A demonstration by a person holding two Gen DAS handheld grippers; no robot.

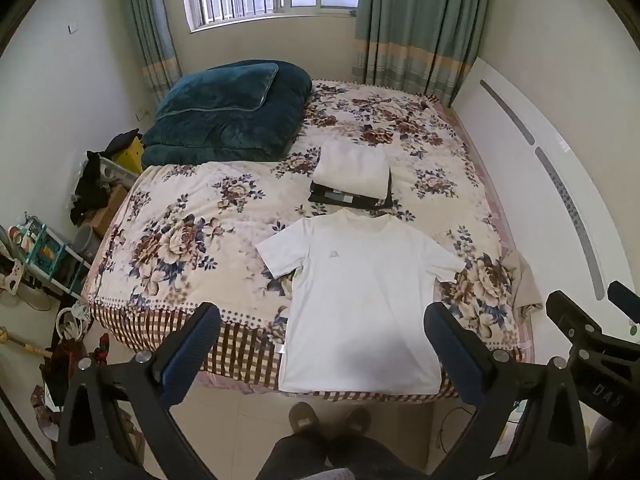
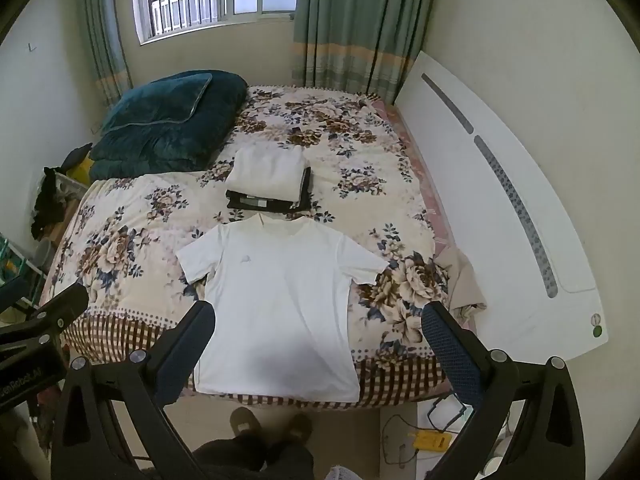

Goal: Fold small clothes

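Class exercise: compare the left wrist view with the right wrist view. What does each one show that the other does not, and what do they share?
Only the left wrist view shows the cluttered shelf beside the bed and the right gripper at its edge. Only the right wrist view shows the yellow device on the floor and the left gripper. Both share the flat white T-shirt, the folded stack behind it, the teal quilt, and open jaws.

white t-shirt [image 1: 362, 300] flat, face-up on floral bedspread [image 1: 180, 232], hem at near edge; folded clothes stack [image 1: 352, 178] at 12 o'clock beyond collar; left gripper [image 1: 320, 344] wide apart, empty
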